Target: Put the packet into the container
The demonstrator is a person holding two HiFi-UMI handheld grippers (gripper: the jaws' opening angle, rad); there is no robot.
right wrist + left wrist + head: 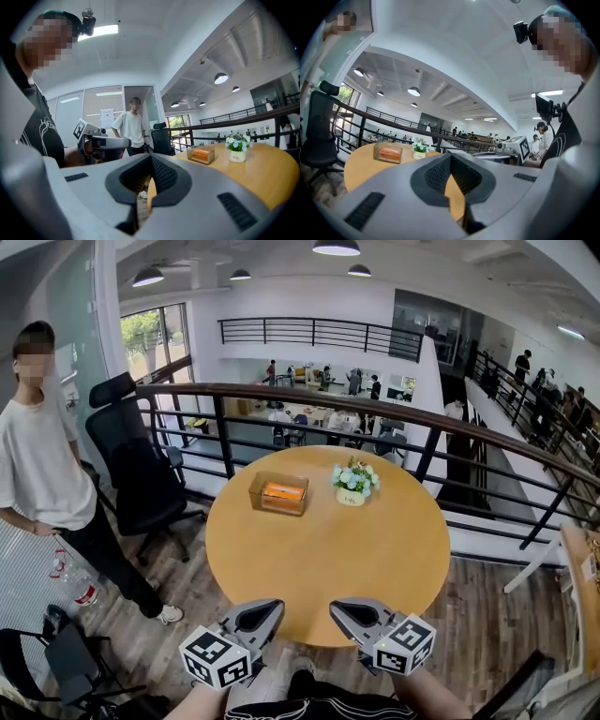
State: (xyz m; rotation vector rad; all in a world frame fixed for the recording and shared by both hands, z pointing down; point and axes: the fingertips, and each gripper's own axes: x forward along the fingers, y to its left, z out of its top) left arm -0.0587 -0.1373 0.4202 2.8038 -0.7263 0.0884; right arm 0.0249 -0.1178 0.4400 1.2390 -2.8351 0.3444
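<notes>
The packet (283, 491) is a flat orange slab with a paler top. It lies inside the container (255, 495), a clear, straight-walled box with an amber tint that stands on the far half of the round wooden bench (319, 559). Just to its right, a little apart from it, is a small white pot of flowers (353, 486).

I count one packet, one container, one pot and two grippers. Both are mine, and both hover at the near edge of the bench, well apart from the container. The fingers of my left gripper (272, 606) are pressed together with nothing between them. Those of my right gripper (337, 607) are also together and empty.

One person (42, 456) stands off to the left beside one black office chair (136, 465).
</notes>
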